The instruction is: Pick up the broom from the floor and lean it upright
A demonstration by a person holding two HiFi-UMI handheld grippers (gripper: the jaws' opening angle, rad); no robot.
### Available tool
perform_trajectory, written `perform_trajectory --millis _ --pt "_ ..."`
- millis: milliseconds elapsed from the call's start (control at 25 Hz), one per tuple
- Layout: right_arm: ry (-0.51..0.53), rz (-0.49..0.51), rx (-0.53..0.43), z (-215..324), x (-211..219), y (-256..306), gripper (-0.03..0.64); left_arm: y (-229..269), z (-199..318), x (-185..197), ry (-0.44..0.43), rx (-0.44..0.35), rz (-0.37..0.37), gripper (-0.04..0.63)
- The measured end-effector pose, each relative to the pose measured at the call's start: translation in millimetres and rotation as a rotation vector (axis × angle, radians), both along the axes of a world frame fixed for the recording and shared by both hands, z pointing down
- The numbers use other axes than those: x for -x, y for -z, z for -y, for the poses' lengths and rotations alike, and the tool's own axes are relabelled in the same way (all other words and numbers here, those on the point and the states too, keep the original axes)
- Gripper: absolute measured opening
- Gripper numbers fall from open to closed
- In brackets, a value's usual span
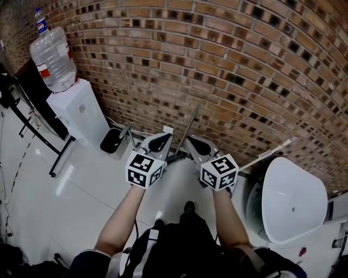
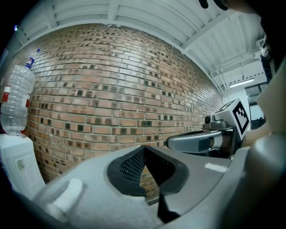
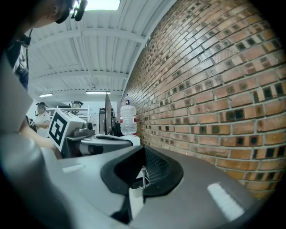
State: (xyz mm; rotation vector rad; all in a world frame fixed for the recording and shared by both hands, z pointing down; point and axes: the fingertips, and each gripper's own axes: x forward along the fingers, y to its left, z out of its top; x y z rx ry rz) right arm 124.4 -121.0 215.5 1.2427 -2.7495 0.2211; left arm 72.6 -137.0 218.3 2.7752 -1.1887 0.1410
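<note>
Brick wall [image 1: 228,65] seemingly props the broom [image 1: 190,128], handle tilted against it; left gripper [image 1: 163,140] and right gripper [image 1: 194,142] hang before that wall, both pressed together, empty; glossy floor [image 1: 81,184] could let the bristles skid.

We face a brick wall [image 1: 217,65] of red-brown bricks with darker ones scattered through it, spanning the whole head view. The floor [image 1: 65,201] is glossy white tile that throws back the light. At the left, against the wall, we see a white water dispenser [image 1: 79,117] with a clear bottle [image 1: 53,57] standing on top, blue cap up, with a red label band around it. A small dark container [image 1: 113,142] stands on the floor just beside the dispenser. Further left is a black metal frame [image 1: 32,127]. At the right sits a large white moulded shell [image 1: 291,201]. Overhead, a white beamed ceiling [image 3: 89,53] carries lit strip lights [image 3: 103,4].
</note>
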Motion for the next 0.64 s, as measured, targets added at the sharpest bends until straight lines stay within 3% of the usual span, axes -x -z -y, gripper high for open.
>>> perform_trajectory --millis 640 --pt "-0.01 0.018 -0.012 -5.0 4.3 6.1 0.003 -0.8 -7.0 -1.1 -0.012 0.011 0.001 0.002"
